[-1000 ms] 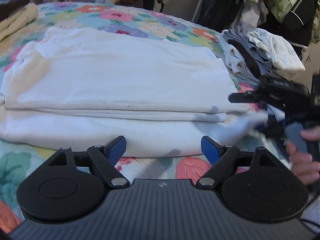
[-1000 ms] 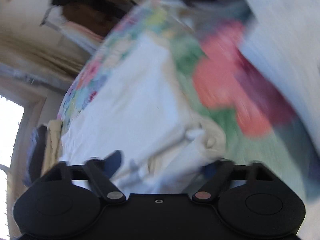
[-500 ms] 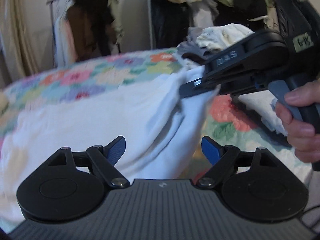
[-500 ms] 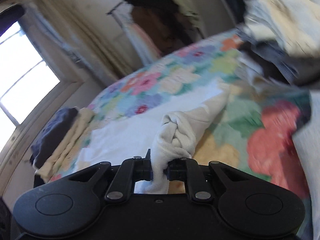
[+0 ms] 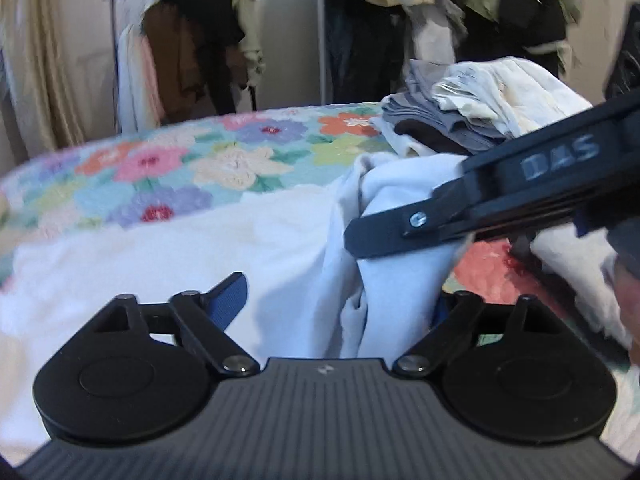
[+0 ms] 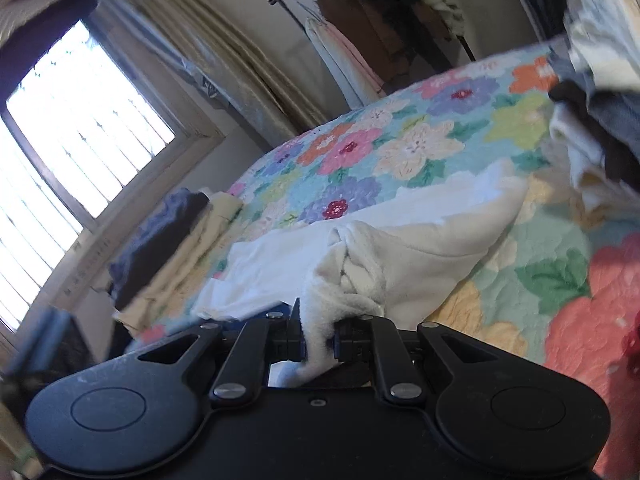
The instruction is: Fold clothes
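A white garment (image 5: 168, 248) lies on the floral bedspread (image 5: 224, 160). My right gripper (image 6: 318, 340) is shut on a bunched end of the white garment (image 6: 404, 248) and holds it lifted off the bed. In the left wrist view the right gripper (image 5: 360, 236) comes in from the right with the raised cloth (image 5: 392, 272) hanging from it. My left gripper (image 5: 336, 304) is open. The hanging cloth falls between its blue pads (image 5: 228, 300) and hides the right one.
A pile of unfolded clothes (image 5: 472, 116) sits at the bed's far right. Folded dark and cream items (image 6: 168, 240) are stacked near the window side. Clothes racks (image 5: 192, 40) stand behind the bed. A window (image 6: 60, 140) is at the left.
My right gripper closed on the garment's end and lifted it up off the bed. My left gripper rose from the bed's near edge and now has the hanging cloth between its open fingers.
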A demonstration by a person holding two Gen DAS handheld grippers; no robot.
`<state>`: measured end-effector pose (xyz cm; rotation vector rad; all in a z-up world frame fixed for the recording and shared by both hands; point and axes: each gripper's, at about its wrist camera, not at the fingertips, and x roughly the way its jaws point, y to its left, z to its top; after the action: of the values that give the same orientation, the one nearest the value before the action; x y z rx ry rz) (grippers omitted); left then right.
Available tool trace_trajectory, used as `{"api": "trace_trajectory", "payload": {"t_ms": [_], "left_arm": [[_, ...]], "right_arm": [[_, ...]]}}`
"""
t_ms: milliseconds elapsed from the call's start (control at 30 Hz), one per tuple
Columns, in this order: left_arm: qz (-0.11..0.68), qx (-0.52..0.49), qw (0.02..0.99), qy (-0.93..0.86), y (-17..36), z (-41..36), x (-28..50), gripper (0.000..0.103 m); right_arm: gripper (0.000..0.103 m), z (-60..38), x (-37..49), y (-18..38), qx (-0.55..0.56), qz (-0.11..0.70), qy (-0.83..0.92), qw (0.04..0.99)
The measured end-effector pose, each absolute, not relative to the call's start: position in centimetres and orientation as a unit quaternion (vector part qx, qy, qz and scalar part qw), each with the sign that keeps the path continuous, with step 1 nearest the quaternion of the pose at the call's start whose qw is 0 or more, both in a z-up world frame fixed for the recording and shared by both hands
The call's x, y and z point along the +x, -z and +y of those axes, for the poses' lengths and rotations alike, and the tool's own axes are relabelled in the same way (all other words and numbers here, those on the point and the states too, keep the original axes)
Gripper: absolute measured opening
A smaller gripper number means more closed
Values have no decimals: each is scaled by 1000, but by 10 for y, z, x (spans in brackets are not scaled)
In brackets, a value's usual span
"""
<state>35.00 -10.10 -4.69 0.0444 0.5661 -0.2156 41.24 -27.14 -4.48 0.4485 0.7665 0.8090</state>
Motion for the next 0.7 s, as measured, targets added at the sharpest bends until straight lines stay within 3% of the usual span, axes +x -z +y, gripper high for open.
{"api": "trace_trajectory", "payload": {"t_ms": [33,67,133,233,300,433,567,633,700], "left_arm": [[288,21,953,92,49,-103,353,55],[295,28,952,75,51,-107,354,46],[299,26,951,75,51,-113,353,18],[302,7,951,57,52,-115,351,17],[298,-2,953,53,52,-112,347,17],[291,-6,955,60,52,-110,340,17],[290,-10,955,63,54,-112,338,17],[291,-27,954,65,55,-109,338,17],[289,-37,955,64,54,-106,337,16]], "right_arm": [[14,-274,414,47,224,365,-385,817],[14,-276,416,50,239,373,-390,807],[16,-278,421,58,275,394,-390,785],[29,-290,425,69,342,412,-374,757],[75,-302,424,69,367,408,-350,759],[97,-325,430,69,409,388,-302,769],[98,-321,463,95,451,418,-286,735],[93,-311,475,109,463,432,-283,720],[53,-297,476,110,442,430,-283,734]]}}
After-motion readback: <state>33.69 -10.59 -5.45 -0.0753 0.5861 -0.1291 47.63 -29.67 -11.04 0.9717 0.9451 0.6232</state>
